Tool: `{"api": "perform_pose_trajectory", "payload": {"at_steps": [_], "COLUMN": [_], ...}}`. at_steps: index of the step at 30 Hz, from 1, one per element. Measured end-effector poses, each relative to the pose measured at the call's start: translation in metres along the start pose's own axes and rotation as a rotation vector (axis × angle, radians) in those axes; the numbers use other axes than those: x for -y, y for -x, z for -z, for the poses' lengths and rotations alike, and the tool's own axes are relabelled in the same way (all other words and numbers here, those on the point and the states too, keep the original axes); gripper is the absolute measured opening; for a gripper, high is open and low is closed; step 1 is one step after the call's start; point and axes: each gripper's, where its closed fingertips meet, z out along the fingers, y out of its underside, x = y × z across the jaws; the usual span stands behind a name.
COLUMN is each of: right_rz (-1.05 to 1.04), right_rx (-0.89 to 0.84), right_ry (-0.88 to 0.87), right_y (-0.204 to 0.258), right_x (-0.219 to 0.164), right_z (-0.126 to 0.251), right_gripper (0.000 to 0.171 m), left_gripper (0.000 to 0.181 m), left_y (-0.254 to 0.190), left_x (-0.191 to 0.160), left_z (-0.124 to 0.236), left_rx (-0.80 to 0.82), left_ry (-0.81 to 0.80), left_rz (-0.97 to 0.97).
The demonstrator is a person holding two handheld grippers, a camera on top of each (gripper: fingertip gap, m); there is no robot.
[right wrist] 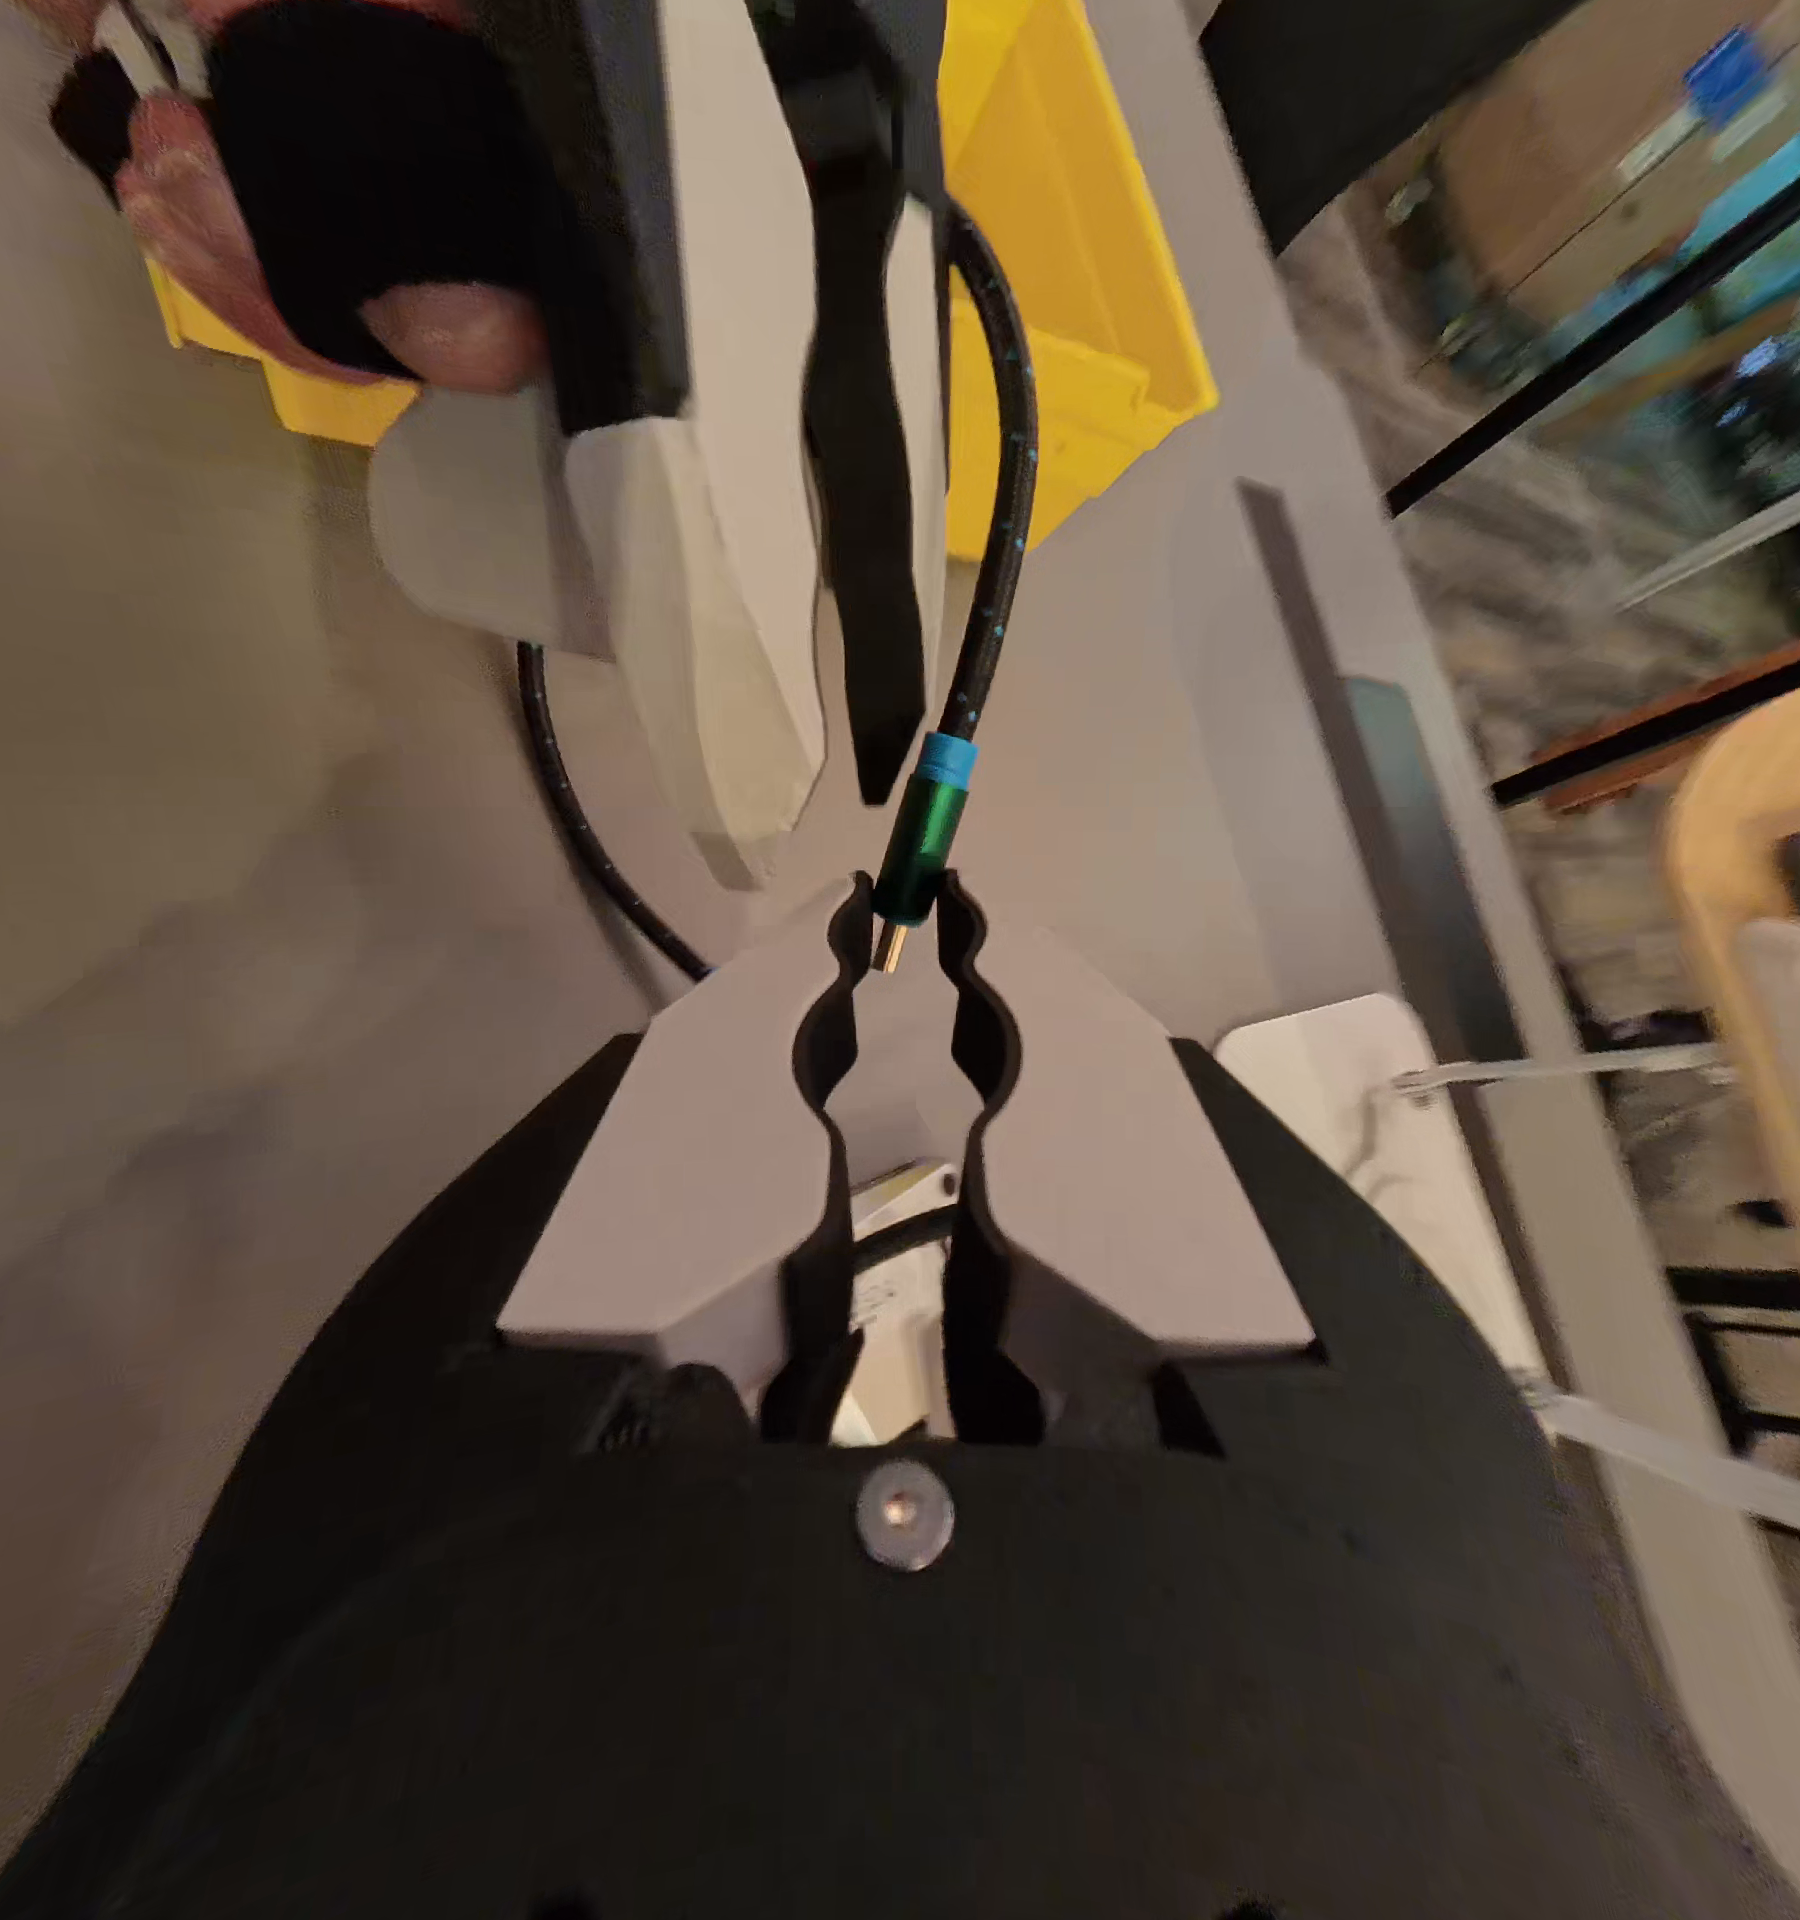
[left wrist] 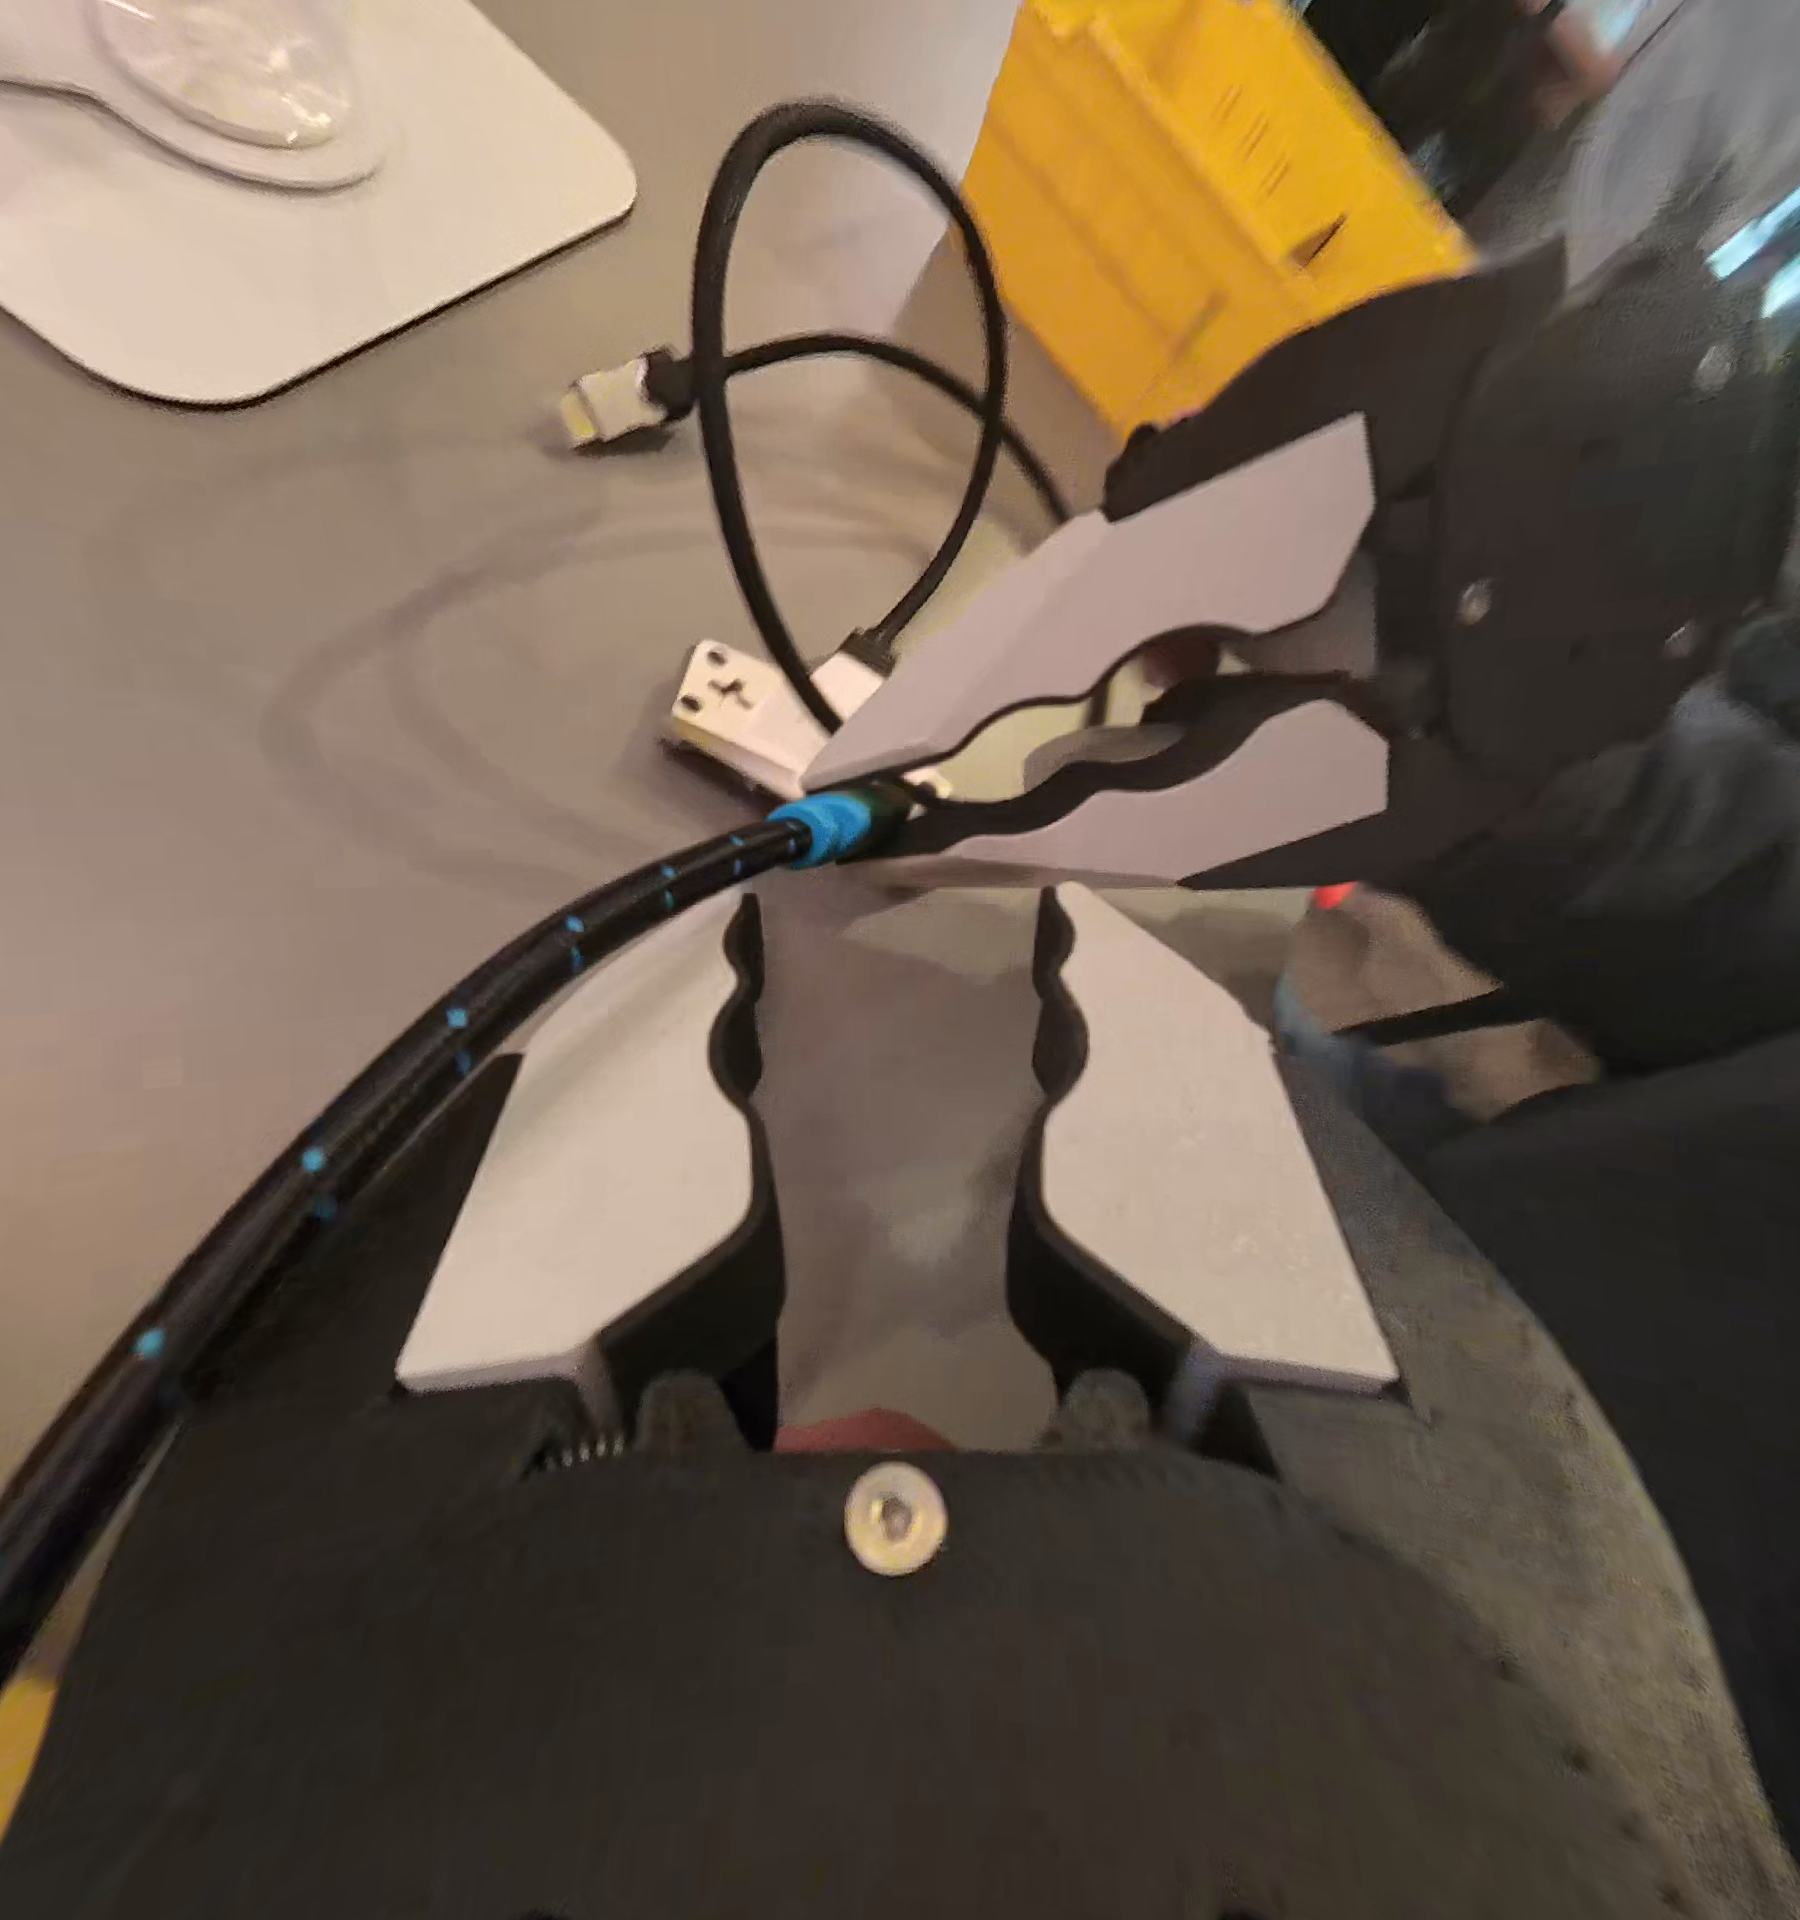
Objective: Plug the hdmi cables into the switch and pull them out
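Note:
My right gripper [right wrist: 904, 896] is shut on the green plug [right wrist: 917, 842] of a black cable with blue flecks [right wrist: 1010, 468]. The plug's metal tip points back between the fingers. In the left wrist view this gripper [left wrist: 875, 821] comes in from the right and holds the plug [left wrist: 834, 826] just above the small silver switch [left wrist: 735, 717] on the grey table. A second black cable [left wrist: 730, 416] has one silver plug [left wrist: 854, 681] at the switch and the other [left wrist: 615, 405] lying loose. My left gripper [left wrist: 901, 912] is open and empty, just short of the held plug, with the flecked cable [left wrist: 439, 1039] along its left side.
A yellow bin [left wrist: 1187, 208] stands at the far side of the table, also in the right wrist view [right wrist: 1072, 312]. A white mat [left wrist: 356, 260] with clear plastic packaging lies at the far left. A white box [right wrist: 1322, 1091] and a wooden chair [right wrist: 1748, 883] are off to the right. Left and right tips are no more than a few centimetres apart.

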Motion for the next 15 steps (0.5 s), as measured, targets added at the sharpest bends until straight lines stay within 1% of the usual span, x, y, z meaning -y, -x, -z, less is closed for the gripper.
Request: {"api": "perform_pose_trajectory", "payload": {"at_steps": [2,6,11,15], "right_rz": [0.094,0.236,0.348,0.335], "right_rx": [-0.063,-0.147,-0.197,-0.186], "right_ry": [-0.002,-0.023,-0.044,-0.083], "right_y": [-0.006,-0.012,-0.011,-0.009], "right_x": [0.004,0.014,0.028,0.035], "right_z": [0.006,0.015,0.022,0.025], "right_gripper": [0.01,0.01,0.01,0.01], "left_gripper": [0.052,0.051,0.046,0.036], "left_y": [-0.009,-0.013,-0.018,-0.023], "left_x": [0.009,0.027,0.035,0.039], "left_z": [0.0,0.009,0.016,0.02], "left_rx": [-0.093,-0.179,-0.246,-0.295], "left_ry": [-0.081,-0.222,-0.287,-0.347], "left_rz": [0.049,0.125,0.151,0.137]}}
